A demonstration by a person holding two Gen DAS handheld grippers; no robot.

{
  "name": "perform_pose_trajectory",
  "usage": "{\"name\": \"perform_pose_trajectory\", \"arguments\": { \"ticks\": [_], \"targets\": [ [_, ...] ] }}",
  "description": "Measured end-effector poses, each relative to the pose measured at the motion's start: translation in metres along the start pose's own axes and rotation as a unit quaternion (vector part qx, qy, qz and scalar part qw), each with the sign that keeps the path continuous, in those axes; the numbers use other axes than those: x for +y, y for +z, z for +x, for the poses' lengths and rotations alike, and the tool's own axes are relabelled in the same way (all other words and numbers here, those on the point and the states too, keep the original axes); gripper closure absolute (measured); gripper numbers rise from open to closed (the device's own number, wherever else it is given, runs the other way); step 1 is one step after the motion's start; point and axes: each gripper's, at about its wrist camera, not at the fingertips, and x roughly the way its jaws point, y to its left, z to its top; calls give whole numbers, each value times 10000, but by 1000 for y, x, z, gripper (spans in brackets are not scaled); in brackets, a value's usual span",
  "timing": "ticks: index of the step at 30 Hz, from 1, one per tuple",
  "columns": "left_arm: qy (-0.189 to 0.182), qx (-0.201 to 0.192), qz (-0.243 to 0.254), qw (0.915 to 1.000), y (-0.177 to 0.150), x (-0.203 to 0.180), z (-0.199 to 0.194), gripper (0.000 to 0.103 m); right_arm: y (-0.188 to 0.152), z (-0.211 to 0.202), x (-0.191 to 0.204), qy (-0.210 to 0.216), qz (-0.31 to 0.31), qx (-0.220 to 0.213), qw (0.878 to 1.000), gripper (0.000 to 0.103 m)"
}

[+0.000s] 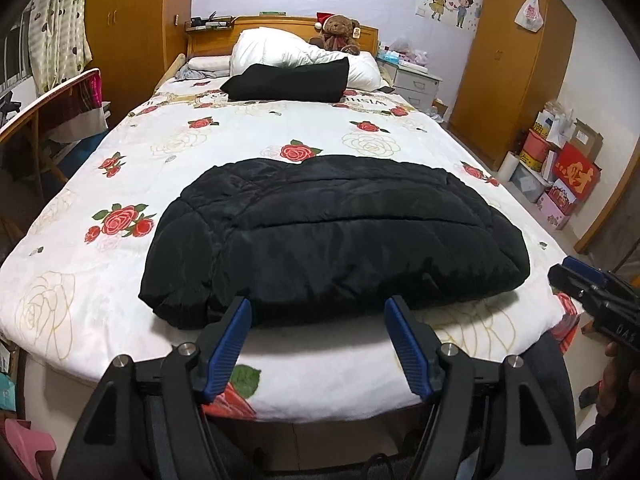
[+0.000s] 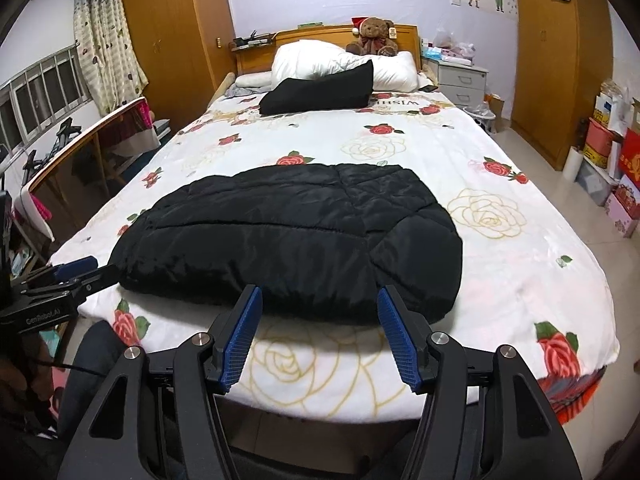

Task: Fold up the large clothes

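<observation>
Left wrist view: folded black jacket [image 1: 332, 236] lies lengthwise across the bed [image 1: 80, 184].

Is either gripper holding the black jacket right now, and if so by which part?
Neither. The left gripper and right gripper are both open and empty, just short of the folded black jacket.

A home bedroom: a bed [image 1: 120, 152] with rose-print cover, wooden wardrobes [image 1: 508, 68], teddy bear [image 1: 339, 34], curtained window.
</observation>
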Motion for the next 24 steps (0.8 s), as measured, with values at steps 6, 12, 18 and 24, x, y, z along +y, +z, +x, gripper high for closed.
{"name": "perform_pose_trajectory", "arguments": {
  "ticks": [6,12,18,24],
  "targets": [
    [267,59,45,9996,-7,-4,6,32,-11,10,4,-12,-13,187,9998,37],
    [225,171,-122,9995,-9,1,13,32,-15,15,8,-7,-17,282,9996,37],
    [228,207,-200,9993,-10,3,17,32,-17,17,9,-18,-10,334,9994,37],
    [228,207,-199,9993,-10,5,17,32,-17,18,10,-36,-11,363,9993,37]
  ]
}}
